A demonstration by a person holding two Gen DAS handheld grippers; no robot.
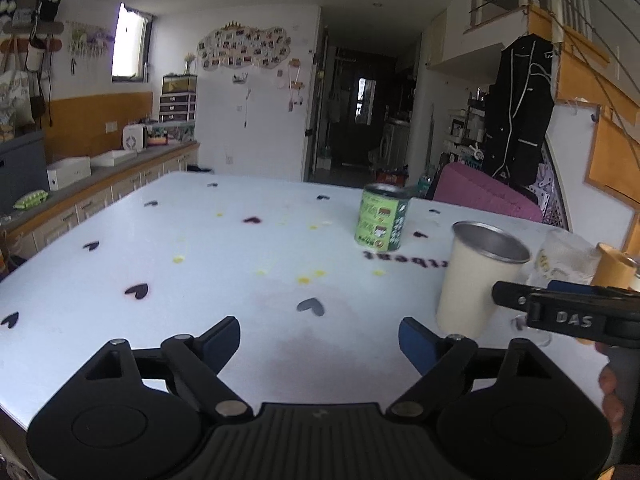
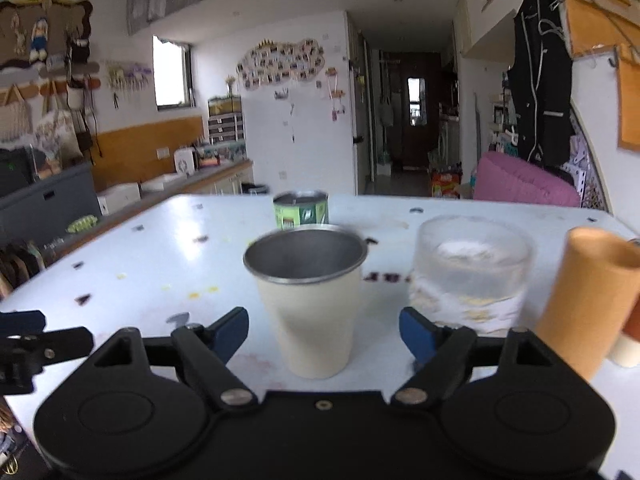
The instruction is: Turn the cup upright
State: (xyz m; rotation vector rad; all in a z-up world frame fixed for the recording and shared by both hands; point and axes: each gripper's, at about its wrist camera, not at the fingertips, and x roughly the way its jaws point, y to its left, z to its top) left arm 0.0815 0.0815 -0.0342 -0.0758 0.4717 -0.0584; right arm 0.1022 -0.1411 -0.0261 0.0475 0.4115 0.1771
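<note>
A cream cup [image 2: 316, 312] with a steel rim and steel inside stands upright on the white table [image 2: 160, 264], mouth up. It sits between the wide-apart blue pads of my right gripper [image 2: 324, 336], which is open and not touching it. In the left wrist view the same cup [image 1: 476, 280] stands at the right, and the right gripper's black finger [image 1: 560, 312] reaches in beside it. My left gripper [image 1: 320, 344] is open over bare table, left of the cup, holding nothing.
A green tin can [image 1: 382, 218] stands behind the cup. To the cup's right are a clear glass tumbler [image 2: 468, 276] and an orange cylinder [image 2: 584, 300]. A counter [image 1: 100, 176] runs along the left; a pink chair [image 1: 484, 192] is past the far edge.
</note>
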